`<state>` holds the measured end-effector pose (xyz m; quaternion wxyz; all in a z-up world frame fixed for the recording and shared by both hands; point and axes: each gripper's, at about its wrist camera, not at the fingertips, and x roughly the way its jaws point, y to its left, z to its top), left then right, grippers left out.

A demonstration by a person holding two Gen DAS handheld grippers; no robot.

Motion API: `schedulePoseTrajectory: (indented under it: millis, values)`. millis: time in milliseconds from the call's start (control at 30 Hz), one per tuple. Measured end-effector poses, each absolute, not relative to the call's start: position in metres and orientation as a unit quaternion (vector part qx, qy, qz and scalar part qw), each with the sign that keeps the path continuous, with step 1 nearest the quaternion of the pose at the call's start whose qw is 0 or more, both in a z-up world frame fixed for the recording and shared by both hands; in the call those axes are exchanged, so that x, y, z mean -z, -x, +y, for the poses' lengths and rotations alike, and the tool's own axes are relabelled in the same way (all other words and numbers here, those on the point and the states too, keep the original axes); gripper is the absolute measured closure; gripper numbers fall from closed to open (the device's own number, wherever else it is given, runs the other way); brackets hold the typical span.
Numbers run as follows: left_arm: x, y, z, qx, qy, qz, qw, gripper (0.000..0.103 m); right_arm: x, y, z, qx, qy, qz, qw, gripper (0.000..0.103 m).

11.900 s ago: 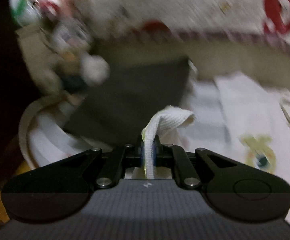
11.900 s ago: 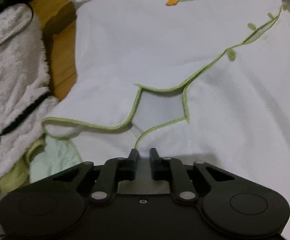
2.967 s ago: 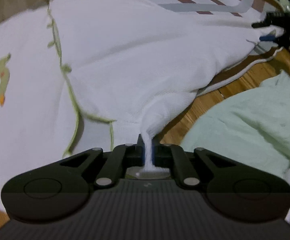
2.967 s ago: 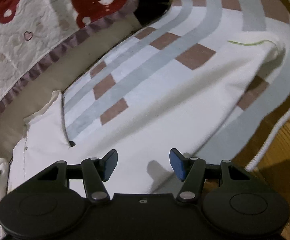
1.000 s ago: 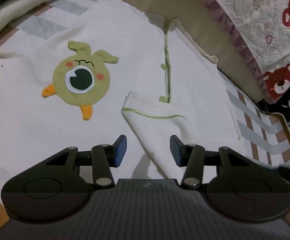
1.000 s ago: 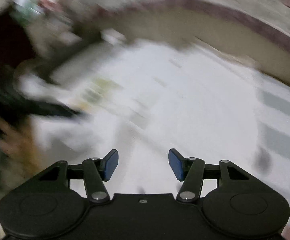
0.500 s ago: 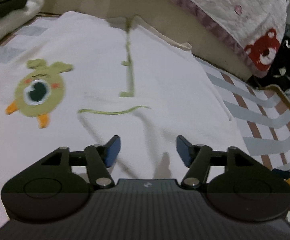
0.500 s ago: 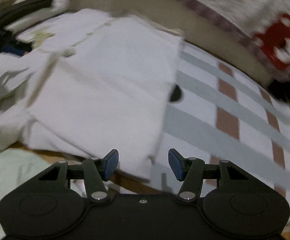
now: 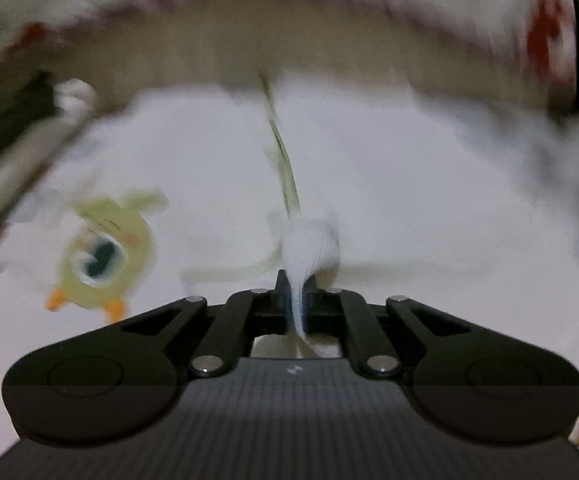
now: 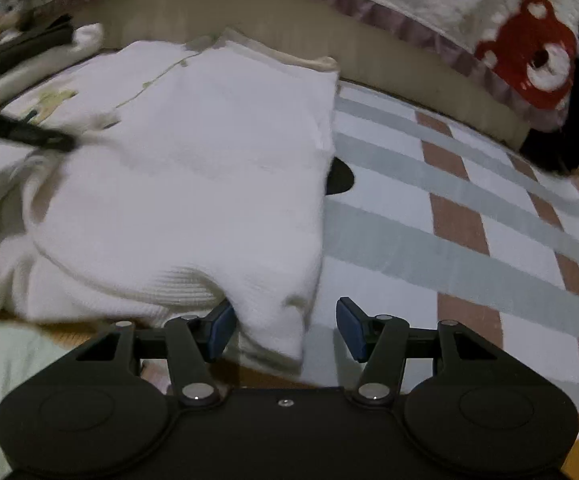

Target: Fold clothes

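Note:
A white garment (image 9: 389,200) with green piping and a green monster patch (image 9: 105,248) lies spread on a striped mat; the left wrist view is blurred by motion. My left gripper (image 9: 295,292) is shut on a bunched fold of the white cloth near the piping. In the right wrist view the same white garment (image 10: 209,184) lies folded, its near corner (image 10: 277,320) hanging between the fingers of my right gripper (image 10: 285,326), which stands open. The left gripper (image 10: 25,134) shows as a dark blur at the far left of that view.
A striped mat (image 10: 469,216) in grey, white and brown covers the floor to the right. A quilt with red bears (image 10: 529,60) hangs along the back. A pale green cloth (image 10: 1,364) lies at the near left on the wooden floor. Dark folded items (image 10: 21,52) sit at the far left.
My left gripper has shut on a fold of the white garment; half a second ago it was open above it. The right gripper has moved closer to the garment's near corner, still open.

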<state>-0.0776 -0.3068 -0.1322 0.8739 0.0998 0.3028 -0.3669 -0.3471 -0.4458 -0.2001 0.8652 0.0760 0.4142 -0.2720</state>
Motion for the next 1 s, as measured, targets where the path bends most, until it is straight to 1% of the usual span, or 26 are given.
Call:
schedulePoseTrajectory:
  millis: [67,133,167,200,267,333,433,467,500,600,633,700,767,833,900,933,1000]
  values:
    - [0.095,0.089,-0.276,0.371,-0.065,0.263,0.888,0.098,0.203,0.345,-0.451,0.268,-0.094,0.419,0.863,0.045]
    - [0.088,0.097,-0.255,0.351,-0.061,0.255,0.899,0.092,0.204,0.346,-0.452,0.265,-0.106,0.418,0.862,0.046]
    - [0.085,0.102,-0.244,0.341,-0.059,0.252,0.904,0.079,0.205,0.348,-0.452,0.264,-0.111,0.417,0.863,0.047]
    - [0.096,0.096,-0.239,0.320,-0.064,0.288,0.900,0.074,0.205,0.348,-0.453,0.263,-0.117,0.417,0.862,0.048]
    - [0.121,0.081,-0.229,0.276,-0.075,0.368,0.885,0.073,0.206,0.350,-0.456,0.263,-0.129,0.416,0.861,0.048]
    - [0.141,0.060,-0.210,0.213,-0.049,0.448,0.867,0.073,0.205,0.351,-0.456,0.266,-0.131,0.420,0.857,0.048]
    - [0.126,0.048,-0.178,0.182,0.014,0.423,0.888,0.075,0.204,0.355,-0.457,0.274,-0.129,0.425,0.853,0.048]
    - [0.120,0.045,-0.167,0.172,0.035,0.412,0.894,0.073,0.204,0.357,-0.457,0.277,-0.130,0.426,0.852,0.048]
    - [0.114,0.042,-0.156,0.162,0.056,0.401,0.900,0.072,0.204,0.359,-0.457,0.279,-0.132,0.425,0.851,0.048]
    - [0.111,0.037,-0.157,0.164,0.033,0.394,0.904,0.071,0.203,0.362,-0.460,0.284,-0.137,0.425,0.849,0.048]
    - [0.115,0.036,-0.161,0.175,0.029,0.408,0.895,0.070,0.202,0.361,-0.460,0.284,-0.134,0.427,0.848,0.048]
    - [0.124,0.035,-0.170,0.199,0.022,0.439,0.876,0.065,0.201,0.359,-0.457,0.288,-0.114,0.436,0.845,0.049]
    - [0.135,0.030,-0.180,0.229,0.023,0.470,0.852,0.053,0.199,0.358,-0.455,0.292,-0.096,0.443,0.842,0.049]
    - [0.146,0.021,-0.185,0.240,0.053,0.493,0.835,0.052,0.199,0.359,-0.456,0.292,-0.098,0.445,0.841,0.049]
    - [0.155,0.011,-0.187,0.229,0.094,0.503,0.828,0.048,0.198,0.361,-0.458,0.291,-0.104,0.445,0.840,0.050]
    - [0.159,0.005,-0.191,0.222,0.089,0.498,0.833,0.045,0.198,0.361,-0.458,0.291,-0.105,0.444,0.841,0.050]
    - [0.156,0.003,-0.195,0.221,0.071,0.474,0.850,0.045,0.197,0.362,-0.459,0.288,-0.108,0.443,0.842,0.051]
